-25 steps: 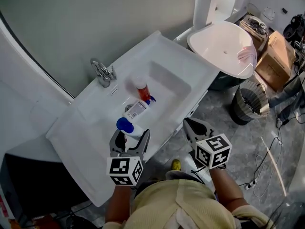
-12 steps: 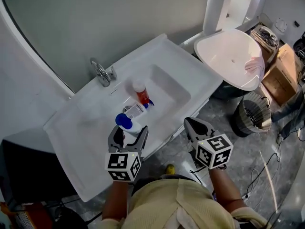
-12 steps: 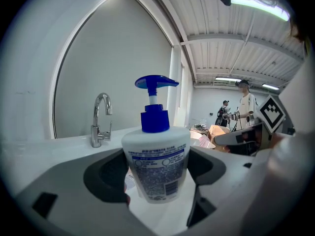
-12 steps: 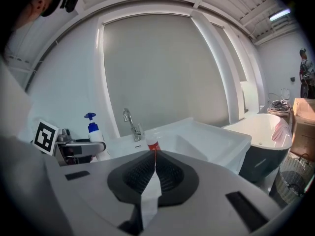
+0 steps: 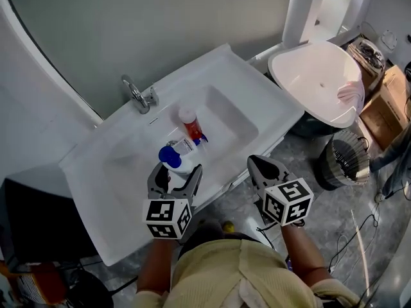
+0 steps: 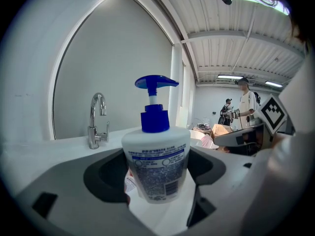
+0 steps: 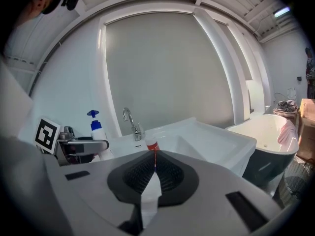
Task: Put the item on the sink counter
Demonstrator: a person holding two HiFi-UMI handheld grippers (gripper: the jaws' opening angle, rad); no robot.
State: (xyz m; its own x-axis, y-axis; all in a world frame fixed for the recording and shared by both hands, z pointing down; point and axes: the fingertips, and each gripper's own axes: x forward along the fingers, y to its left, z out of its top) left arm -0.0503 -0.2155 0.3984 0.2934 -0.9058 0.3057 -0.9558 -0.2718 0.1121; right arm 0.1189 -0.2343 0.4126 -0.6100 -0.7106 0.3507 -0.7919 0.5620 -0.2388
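half done, roughly. my left gripper [image 5: 176,173] is clamped on the pump bottle [image 6: 156,166], both jaws pressed against its sides, bottle upright. it hangs over the front-left corner of the basin [image 5: 232,117], close to the rim. can't tell if its base touches anything. left to do, as i judge it: carry it over the flat tabletop [image 5: 108,172] left of the basin, seat it, release. my right gripper [image 5: 258,167] has its jaws together on nothing, off the front edge of the sink, apart from the bottle.

materials: the bottle is smooth white plastic with a round body and shouldered top. it has a printed label facing me, a blue collar and a blue pump head with a flat spout. looks rigid, probably a bit slick under the jaws. tabletop and basin read as one glossy white moulded piece, the bowl rectangular with rounded corners. faucet [image 5: 137,95] is chromed with a curved spout. a red tube [image 5: 191,124] with a white cap stands in the basin behind the bottle. a labelled item [image 5: 187,146] lies beside it, can't tell what.
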